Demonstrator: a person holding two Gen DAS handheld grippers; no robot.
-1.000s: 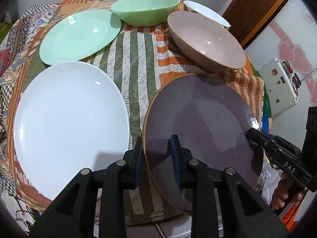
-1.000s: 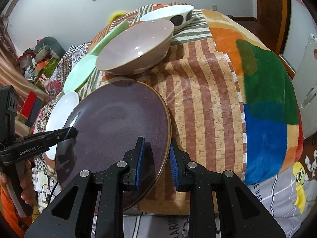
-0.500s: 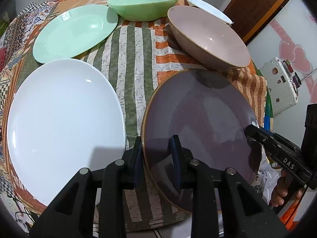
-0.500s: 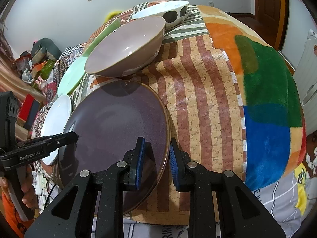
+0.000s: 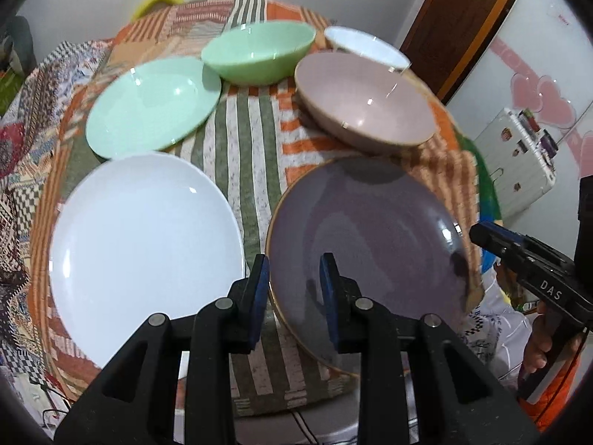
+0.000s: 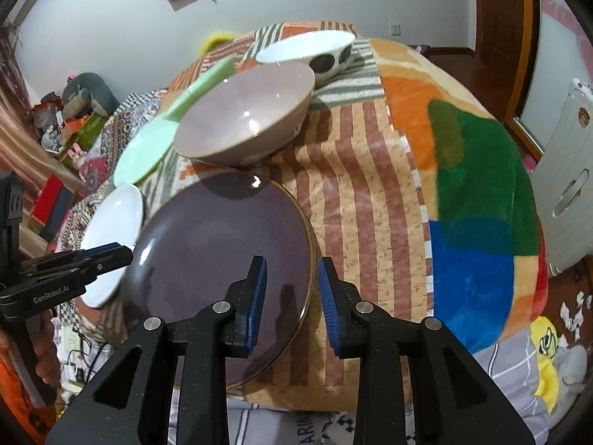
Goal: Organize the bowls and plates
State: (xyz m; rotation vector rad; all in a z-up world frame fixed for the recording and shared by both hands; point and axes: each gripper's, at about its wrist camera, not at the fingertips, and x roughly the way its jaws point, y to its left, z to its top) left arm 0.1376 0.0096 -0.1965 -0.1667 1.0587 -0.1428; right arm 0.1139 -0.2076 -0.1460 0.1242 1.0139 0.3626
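The purple plate (image 5: 370,230) sits at the near edge of the table, its closest rim reaching out past the striped cloth (image 5: 252,141) and seemingly raised a little off it. 2 grippers hold it by opposite rims. The left gripper (image 5: 292,285) is clamped over the plate's left rim. The right gripper (image 6: 291,289) has the right rim between its blue pads; its jaws have just been opening slightly (the rim is still gripped, as far as the view shows). The white plate (image 5: 141,230) lies beside it toward the left edge. The green plate (image 5: 148,107) lies behind that one. 3 bowls line the far edge: green bowl (image 5: 259,52), pink bowl (image 5: 363,100), white bowl (image 6: 307,50).
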